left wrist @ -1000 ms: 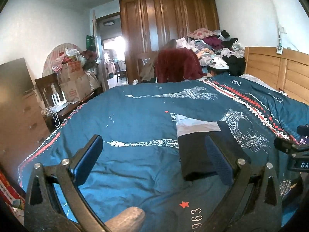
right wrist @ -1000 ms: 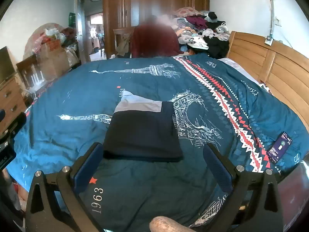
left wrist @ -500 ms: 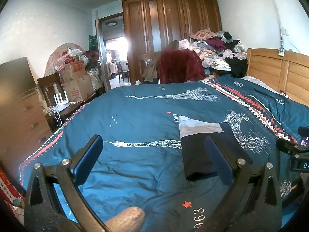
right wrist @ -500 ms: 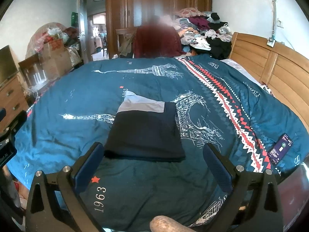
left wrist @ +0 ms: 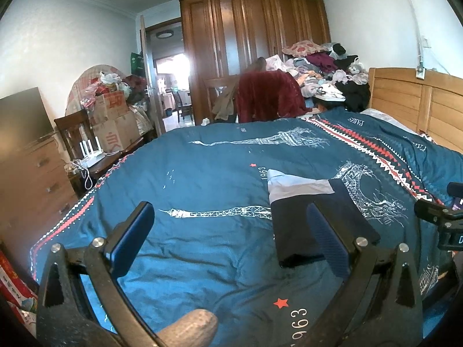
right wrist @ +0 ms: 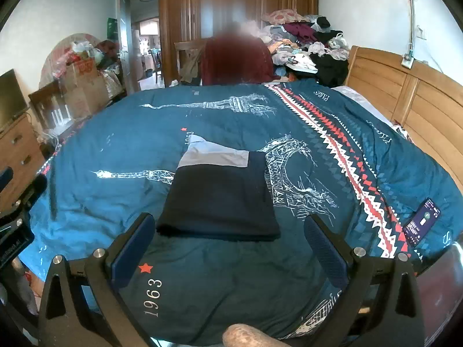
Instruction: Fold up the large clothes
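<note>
A folded dark navy garment point(right wrist: 220, 199) with a pale grey-blue part at its far end lies flat on the blue Eiffel-tower bedspread point(right wrist: 202, 121). In the left wrist view the same folded garment point(left wrist: 292, 225) sits right of centre, partly behind the right finger. My right gripper point(right wrist: 228, 243) is open, held just short of the garment's near edge with nothing between its fingers. My left gripper point(left wrist: 228, 240) is open too, hovering over the bedspread point(left wrist: 202, 173) to the garment's left. The other gripper's black body point(left wrist: 439, 219) shows at the right edge.
A phone point(right wrist: 422, 222) lies on the bedspread at the right. A wooden headboard point(right wrist: 405, 98) bounds the right side. A clothes pile point(right wrist: 303, 46), a chair with a dark red garment point(left wrist: 269, 95), a wardrobe point(left wrist: 251, 46), boxes point(left wrist: 113, 115) and a dresser point(left wrist: 31, 179) ring the bed.
Both grippers have drawn back and risen slightly, so the room looks a little further away. The garment has not moved and both grippers have stayed open.
</note>
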`<state>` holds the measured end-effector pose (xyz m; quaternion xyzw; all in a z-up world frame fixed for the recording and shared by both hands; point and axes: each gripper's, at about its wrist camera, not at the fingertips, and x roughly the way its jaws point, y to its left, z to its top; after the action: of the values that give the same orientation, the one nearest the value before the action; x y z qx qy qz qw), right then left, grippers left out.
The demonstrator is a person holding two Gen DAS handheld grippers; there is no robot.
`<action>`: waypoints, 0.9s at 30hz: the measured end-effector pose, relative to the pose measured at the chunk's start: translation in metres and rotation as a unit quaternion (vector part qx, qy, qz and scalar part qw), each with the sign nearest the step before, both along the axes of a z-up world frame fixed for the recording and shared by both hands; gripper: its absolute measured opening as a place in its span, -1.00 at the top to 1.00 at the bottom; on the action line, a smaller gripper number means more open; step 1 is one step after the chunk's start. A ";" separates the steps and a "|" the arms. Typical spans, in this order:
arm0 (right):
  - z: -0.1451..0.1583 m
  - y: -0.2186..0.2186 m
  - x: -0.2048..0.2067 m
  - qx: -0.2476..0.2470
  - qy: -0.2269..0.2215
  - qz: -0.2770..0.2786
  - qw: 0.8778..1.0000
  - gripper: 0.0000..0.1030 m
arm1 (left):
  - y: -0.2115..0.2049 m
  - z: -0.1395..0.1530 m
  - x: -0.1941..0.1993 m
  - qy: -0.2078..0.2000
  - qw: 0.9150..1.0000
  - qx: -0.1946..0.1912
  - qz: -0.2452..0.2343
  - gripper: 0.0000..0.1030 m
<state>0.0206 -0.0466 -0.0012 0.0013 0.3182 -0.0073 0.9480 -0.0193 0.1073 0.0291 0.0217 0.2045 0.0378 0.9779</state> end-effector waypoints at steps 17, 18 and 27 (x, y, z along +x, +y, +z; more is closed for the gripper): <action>0.008 0.004 -0.002 -0.003 -0.003 0.005 1.000 -1.00 | -0.006 0.001 -0.001 -0.001 1.000 0.006 -0.001 -1.00; 0.009 0.004 -0.002 -0.007 -0.003 0.004 1.000 -1.00 | -0.006 0.001 -0.001 -0.001 1.000 0.006 -0.001 -1.00; 0.034 0.016 -0.020 -0.081 -0.043 -0.036 0.995 -1.00 | -0.005 0.005 -0.002 -0.007 1.000 0.004 -0.007 -1.00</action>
<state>0.0006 -0.0307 0.0327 -0.0633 0.2750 -0.0674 0.9570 -0.0211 0.1027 0.0337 0.0269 0.1971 0.0318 0.9795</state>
